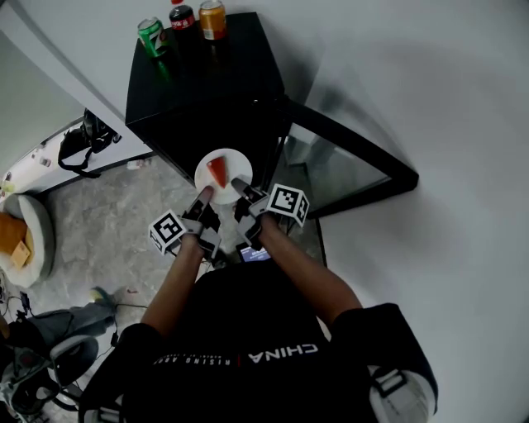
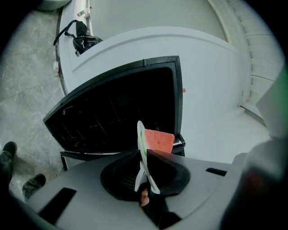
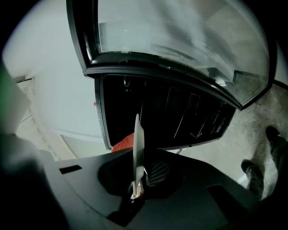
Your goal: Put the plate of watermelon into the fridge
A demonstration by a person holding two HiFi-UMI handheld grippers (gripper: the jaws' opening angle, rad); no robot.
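Observation:
A white plate [image 1: 221,173] carrying a red watermelon slice [image 1: 216,171] hangs in front of the open black mini fridge [image 1: 207,91]. My left gripper [image 1: 203,197] is shut on the plate's near left rim and my right gripper [image 1: 240,187] on its near right rim. The left gripper view shows the plate [image 2: 141,143] edge on between the jaws, the watermelon [image 2: 159,140] to its right and the dark fridge interior [image 2: 117,112] just beyond. The right gripper view has the plate [image 3: 138,148] edge on, the watermelon [image 3: 123,143] peeking out at left and the wire-shelved fridge interior [image 3: 171,117] ahead.
The fridge's glass door [image 1: 347,165] stands swung open to the right. Three cans stand on the fridge top: green [image 1: 152,37], dark [image 1: 182,16], orange [image 1: 212,19]. A black bag [image 1: 83,140] and a round cushion [image 1: 29,235] lie on the floor at left.

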